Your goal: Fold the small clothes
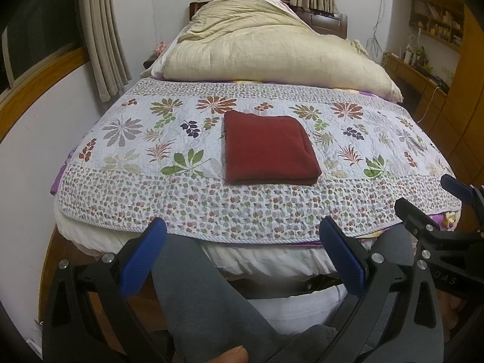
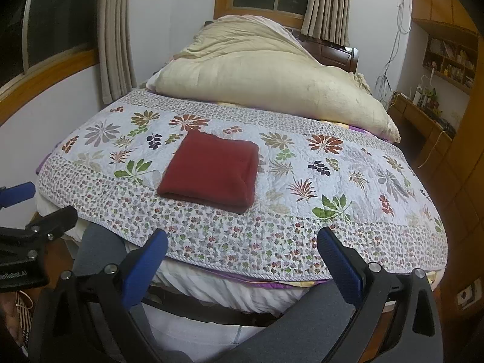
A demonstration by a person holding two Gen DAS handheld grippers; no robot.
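Jaws are gaping wide on both the left gripper and right gripper, gripping nothing, while the folded red cloth is lying on the quilt.

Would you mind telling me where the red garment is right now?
The folded red garment lies flat near the middle of the floral quilt, ahead of both open grippers and in front of the cream duvet.
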